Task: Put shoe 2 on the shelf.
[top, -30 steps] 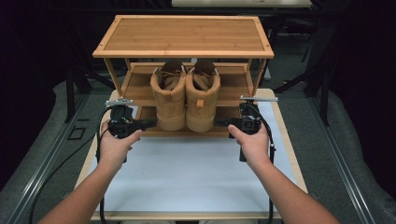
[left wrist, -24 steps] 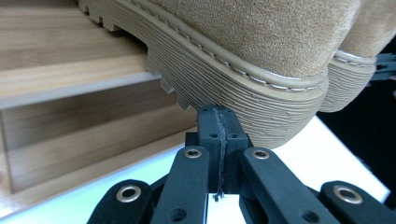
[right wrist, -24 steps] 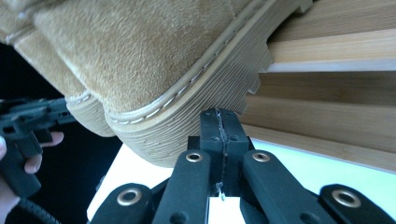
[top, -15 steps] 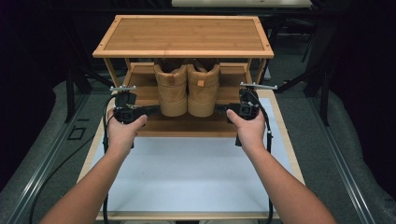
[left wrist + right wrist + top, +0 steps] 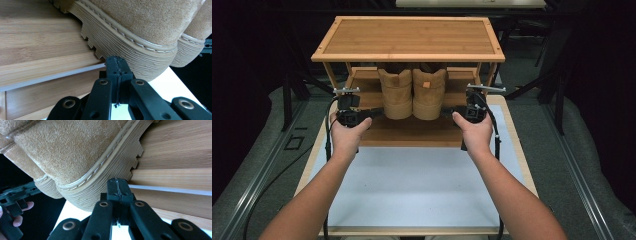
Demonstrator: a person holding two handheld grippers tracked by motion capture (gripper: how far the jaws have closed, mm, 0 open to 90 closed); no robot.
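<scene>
Jaws closed and empty on both grippers, you are pressing the left gripper (image 5: 374, 113) and right gripper (image 5: 451, 113) against the boots' (image 5: 413, 92) soles, so keep pushing evenly, sliding them squarely onto the shoe rack's (image 5: 408, 37) lower shelf (image 5: 412, 131).

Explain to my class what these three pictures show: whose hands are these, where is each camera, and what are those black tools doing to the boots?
A person holds black tongs in each hand: left tongs, right tongs. One camera looks down from above; the others ride on each tool, looking along its jaws. On a white-topped table stands a wooden shelf rack with a pair of tan boots on its lower shelf. Both tongs are shut, gripping nothing. Their tips press against the boots' ribbed soles from either side, apparently squeezing the pair between them.
</scene>
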